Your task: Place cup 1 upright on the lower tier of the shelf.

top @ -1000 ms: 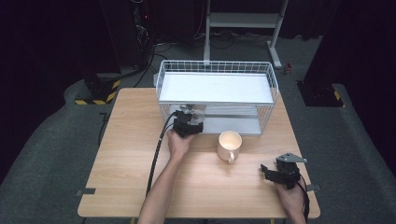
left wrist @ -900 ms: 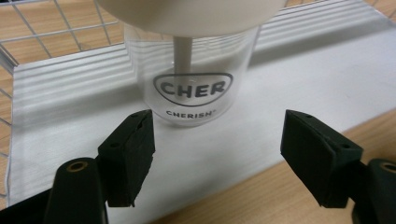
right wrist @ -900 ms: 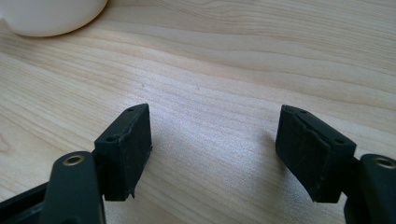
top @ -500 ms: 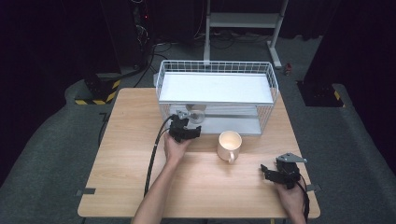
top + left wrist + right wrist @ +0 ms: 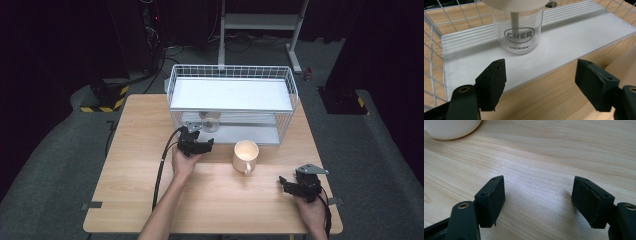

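My left gripper (image 5: 540, 82) has its jaws spread wide with nothing between them, sitting just outside the open front of the wire rack (image 5: 290, 95), and right ahead of it in the left gripper view stands the clear glass cup (image 5: 517, 27) printed CHERISH, upright on the rack's pale lower shelf (image 5: 574, 37), a pale stick or stem running down its middle and a pale lid-like top at the picture's upper edge; from the high view the same glass (image 5: 209, 121) sits under the upper shelf near the rack's left half, with my left gripper (image 5: 196, 145) close in front of it but apart. I judge the glass is parked in the rack, so that part looks done as things lie. My right gripper (image 5: 539, 202) is likewise agape and empty, hovering low over the bare wooden table (image 5: 125, 200) near its right front corner (image 5: 300, 187). The cream mug (image 5: 245, 156) stands on the table between the two grippers, just in front of the rack, untouched; if it belongs in the rack too, that is what is left
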`<action>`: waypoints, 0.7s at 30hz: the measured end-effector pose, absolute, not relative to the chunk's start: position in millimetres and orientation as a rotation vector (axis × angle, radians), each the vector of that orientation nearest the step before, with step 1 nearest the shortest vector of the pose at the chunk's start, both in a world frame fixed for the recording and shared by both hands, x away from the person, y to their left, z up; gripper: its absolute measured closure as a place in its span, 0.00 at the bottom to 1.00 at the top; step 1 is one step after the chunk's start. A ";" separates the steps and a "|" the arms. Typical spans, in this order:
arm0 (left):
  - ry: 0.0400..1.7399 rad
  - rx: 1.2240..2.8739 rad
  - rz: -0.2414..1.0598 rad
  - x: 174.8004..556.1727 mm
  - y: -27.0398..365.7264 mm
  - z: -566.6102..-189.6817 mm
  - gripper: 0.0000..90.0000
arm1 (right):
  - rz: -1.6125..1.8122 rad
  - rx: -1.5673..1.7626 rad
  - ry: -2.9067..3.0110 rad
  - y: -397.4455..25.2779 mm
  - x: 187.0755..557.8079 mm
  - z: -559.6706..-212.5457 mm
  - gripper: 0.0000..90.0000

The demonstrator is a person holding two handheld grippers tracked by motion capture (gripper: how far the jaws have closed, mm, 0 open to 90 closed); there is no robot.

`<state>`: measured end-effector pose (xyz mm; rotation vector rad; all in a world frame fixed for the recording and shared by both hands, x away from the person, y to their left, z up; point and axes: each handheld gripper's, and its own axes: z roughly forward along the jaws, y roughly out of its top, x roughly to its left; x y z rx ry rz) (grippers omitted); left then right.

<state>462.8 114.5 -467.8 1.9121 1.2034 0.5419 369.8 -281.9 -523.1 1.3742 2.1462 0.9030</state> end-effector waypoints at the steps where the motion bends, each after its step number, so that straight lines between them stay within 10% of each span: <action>1: 1.204 1.905 0.538 461.8 115.0 -467.6 0.28 | 0.903 1.375 2.146 -281.9 369.8 -523.1 0.30; 21: 1.186 1.892 0.481 443.2 125.0 -462.5 0.26 | 0.903 1.374 2.146 -281.9 369.8 -523.1 0.30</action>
